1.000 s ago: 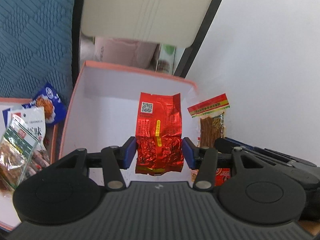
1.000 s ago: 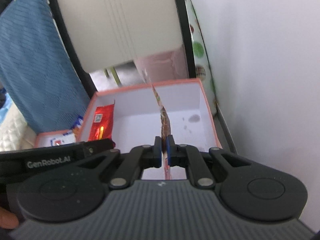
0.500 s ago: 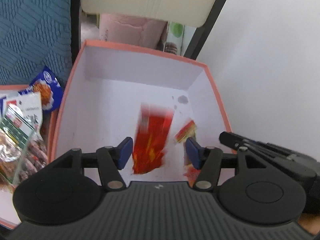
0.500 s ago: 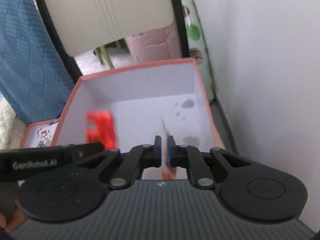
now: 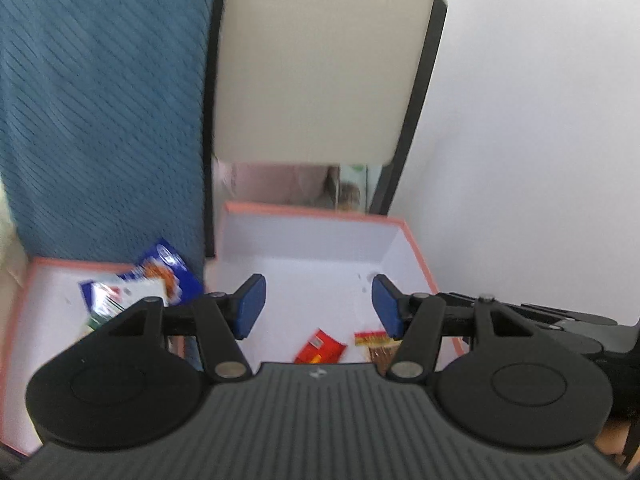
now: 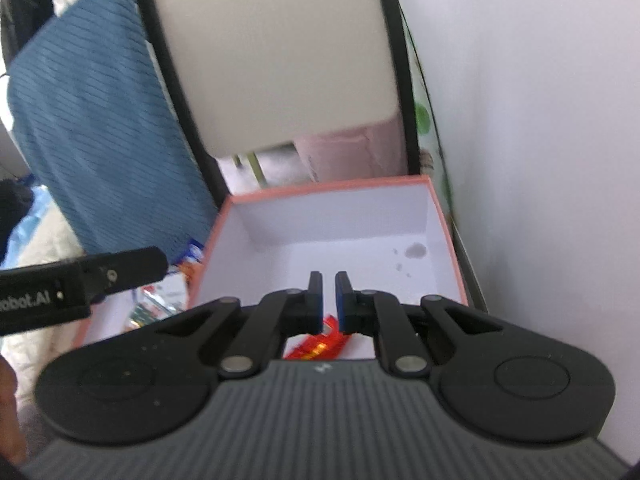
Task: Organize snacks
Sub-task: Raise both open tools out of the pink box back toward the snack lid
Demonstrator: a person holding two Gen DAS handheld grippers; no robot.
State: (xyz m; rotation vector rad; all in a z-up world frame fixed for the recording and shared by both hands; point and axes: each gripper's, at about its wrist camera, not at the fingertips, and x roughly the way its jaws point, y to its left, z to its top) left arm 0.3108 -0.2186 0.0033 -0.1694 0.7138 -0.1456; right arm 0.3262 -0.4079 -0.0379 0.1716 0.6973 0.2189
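Note:
A white box with a salmon rim (image 5: 312,214) (image 6: 328,188) stands against the wall. On its floor near the front lie a red foil packet (image 5: 320,352) (image 6: 320,346) and a brown snack packet with a red header (image 5: 376,346). My left gripper (image 5: 318,306) hovers above the box, open and empty. My right gripper (image 6: 328,300) hangs over the box too, its jaws shut to a thin slit with nothing between them. In the left wrist view the right gripper's black arm (image 5: 520,316) reaches in from the right.
A shallow salmon-rimmed tray (image 5: 80,262) left of the box holds several snack packets, among them a blue one (image 5: 168,276). Behind stand blue quilted fabric (image 5: 100,100) and a beige panel (image 5: 320,72). A white wall (image 6: 540,160) closes the right side.
The red packet left my left gripper and dropped to the box floor. The thin brown packet slipped out of the right gripper. Both grippers rose and pulled back from the box.

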